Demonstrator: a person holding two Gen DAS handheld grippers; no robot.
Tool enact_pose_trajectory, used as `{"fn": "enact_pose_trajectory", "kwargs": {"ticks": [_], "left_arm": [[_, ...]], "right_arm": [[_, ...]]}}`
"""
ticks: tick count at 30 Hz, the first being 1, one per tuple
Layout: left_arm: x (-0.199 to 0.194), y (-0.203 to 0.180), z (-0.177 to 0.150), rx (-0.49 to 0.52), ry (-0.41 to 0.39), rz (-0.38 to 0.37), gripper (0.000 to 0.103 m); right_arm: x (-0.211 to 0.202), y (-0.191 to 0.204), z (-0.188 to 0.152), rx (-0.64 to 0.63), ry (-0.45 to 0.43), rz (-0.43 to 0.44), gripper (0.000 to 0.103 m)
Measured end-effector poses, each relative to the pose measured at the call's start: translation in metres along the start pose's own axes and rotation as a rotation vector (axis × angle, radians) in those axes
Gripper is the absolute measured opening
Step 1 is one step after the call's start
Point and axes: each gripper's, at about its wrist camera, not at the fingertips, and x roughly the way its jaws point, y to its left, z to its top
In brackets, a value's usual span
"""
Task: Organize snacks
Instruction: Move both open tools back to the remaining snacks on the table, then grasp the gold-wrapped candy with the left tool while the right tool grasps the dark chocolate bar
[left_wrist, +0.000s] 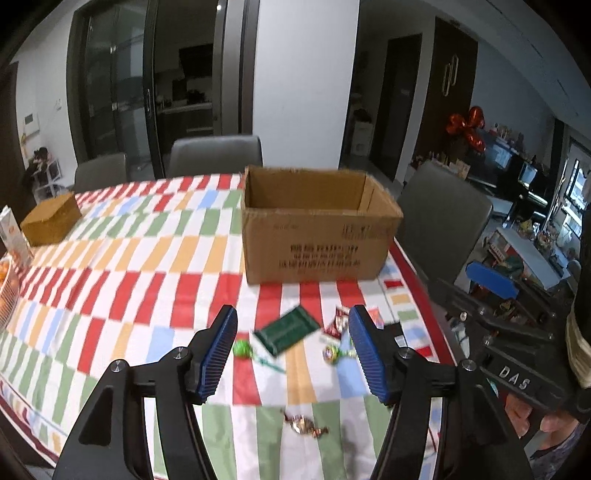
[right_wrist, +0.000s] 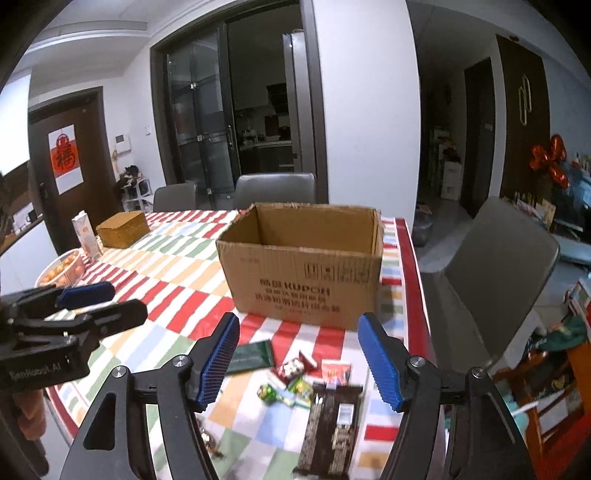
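Two grippers are in your hands above a table (left_wrist: 155, 258) under a cloth of red, green, orange and blue blocks. Grey chairs (left_wrist: 216, 155) stand along its far side, and another (right_wrist: 502, 258) at its right end.

Biggest on the cloth is the open cardboard box (left_wrist: 314, 236), upright near the right edge, with print on the wall facing you; no contents show from either view. Far to the left sit a small brown box (left_wrist: 51, 219), a carton (right_wrist: 86, 236) and a basket of oranges (right_wrist: 62, 269).

Your left gripper (left_wrist: 291, 354) has its blue-padded jaws spread wide with nothing between the pads. Your right gripper (right_wrist: 299, 365) is likewise spread and holds nothing. In the right wrist view the left gripper shows from the side at the left edge.

All the snacks lie loose on the cloth in front of the box, none inside it that you can see. Largest is a dark striped packet (right_wrist: 330, 428), closest to the right gripper. Beyond it lies a dark green packet (left_wrist: 288, 329), tilted. Just right of that is a small red wrapper (left_wrist: 334, 326), and near it a red-and-white sachet (right_wrist: 336, 371). Two lollipops lie nearby: a green one (left_wrist: 242, 349) and a multicoloured one (left_wrist: 330, 353). Nearest you is a brown twisted candy (left_wrist: 304, 424), apart from the rest.
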Motion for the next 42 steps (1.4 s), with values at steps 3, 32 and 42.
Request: {"fn": "enact_pose_trajectory", "kwargs": {"ticks": [3,32,42], "left_arm": [[0.006,0.000,-0.013,-0.001,0.041,-0.002,0.062],[0.102,0.003,-0.108,-0.067,0.436,-0.021,0.052],[0.119,-0.001,-0.110,-0.073,0.463,-0.030,0.047]], "right_arm": [[-0.001,-0.006,-0.014,0.030,0.027,-0.005,0.067],[0.075,-0.033,-0.116,0.137,0.399,-0.069,0.067],[0.090,-0.039,-0.119,0.148,0.427,-0.065,0.067]]}}
